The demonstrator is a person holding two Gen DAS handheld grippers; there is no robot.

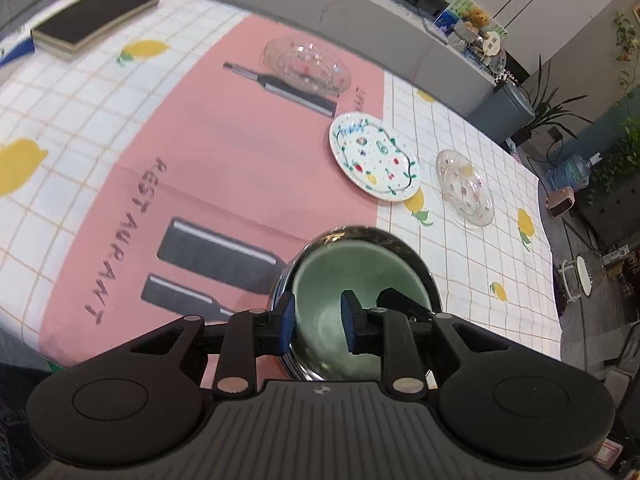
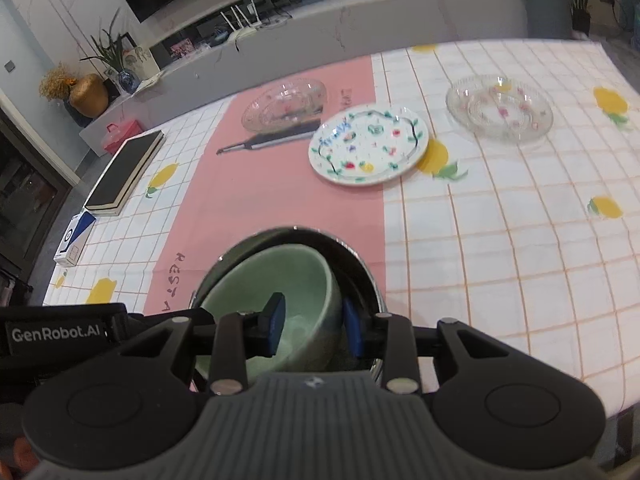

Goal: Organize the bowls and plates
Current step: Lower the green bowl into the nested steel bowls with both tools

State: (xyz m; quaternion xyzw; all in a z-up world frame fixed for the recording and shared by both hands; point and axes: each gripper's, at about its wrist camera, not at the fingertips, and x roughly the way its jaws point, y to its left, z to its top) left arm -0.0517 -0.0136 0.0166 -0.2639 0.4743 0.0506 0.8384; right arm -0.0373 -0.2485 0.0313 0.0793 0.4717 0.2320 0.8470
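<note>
A green ceramic bowl (image 1: 352, 276) sits tilted inside a steel bowl (image 1: 360, 236) at the near edge of the table. My left gripper (image 1: 318, 322) straddles the left rims of both bowls, one pad outside and one inside. My right gripper (image 2: 312, 326) straddles the green bowl's (image 2: 288, 280) right wall, inside the steel bowl (image 2: 352, 264). Both pairs of jaws stand a little apart, and firm contact is unclear. Farther off lie a white flowered plate (image 1: 374, 158) (image 2: 368, 144), a clear glass plate (image 1: 466, 186) (image 2: 500, 106) and a clear glass bowl (image 1: 308, 64) (image 2: 286, 102).
A black-covered book (image 1: 94, 16) (image 2: 126, 170) lies at the far left of the lemon-print tablecloth. A small blue-and-white box (image 2: 76, 236) sits by it. A grey counter (image 2: 360, 20) runs behind the table.
</note>
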